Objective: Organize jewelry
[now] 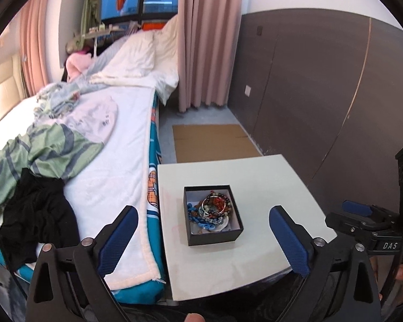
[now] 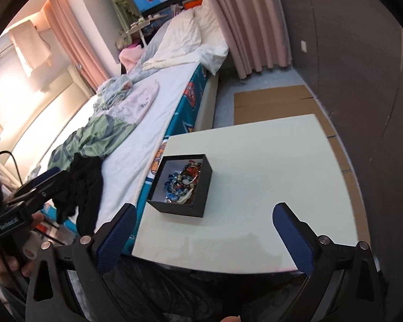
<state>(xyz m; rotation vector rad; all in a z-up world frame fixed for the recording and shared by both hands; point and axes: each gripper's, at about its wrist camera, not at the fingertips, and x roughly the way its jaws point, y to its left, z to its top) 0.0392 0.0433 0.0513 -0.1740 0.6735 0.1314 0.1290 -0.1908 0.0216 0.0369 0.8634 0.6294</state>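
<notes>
A small black box [image 1: 214,238] stands on a white table [image 1: 268,187] beside a bed. It holds a tangle of jewelry [image 1: 213,209]: bead bracelets, a metal bangle and a blue chain. My left gripper [image 1: 202,217] is open and empty, held above the table's near side with the box between its fingers in view. The right gripper [image 1: 362,214] shows at the right edge of the left wrist view. In the right wrist view the box [image 2: 198,201] with the jewelry [image 2: 181,183] sits left of centre on the table [image 2: 268,161]. My right gripper [image 2: 204,220] is open and empty above the table's near edge. The left gripper [image 2: 37,185] shows at far left.
A bed [image 1: 112,161] with crumpled clothes [image 1: 40,155] and pillows runs along the table's left side. A flat cardboard sheet [image 1: 215,142] lies on the floor behind the table. A dark wall panel [image 1: 322,94] stands at right, pink curtains [image 1: 209,40] behind.
</notes>
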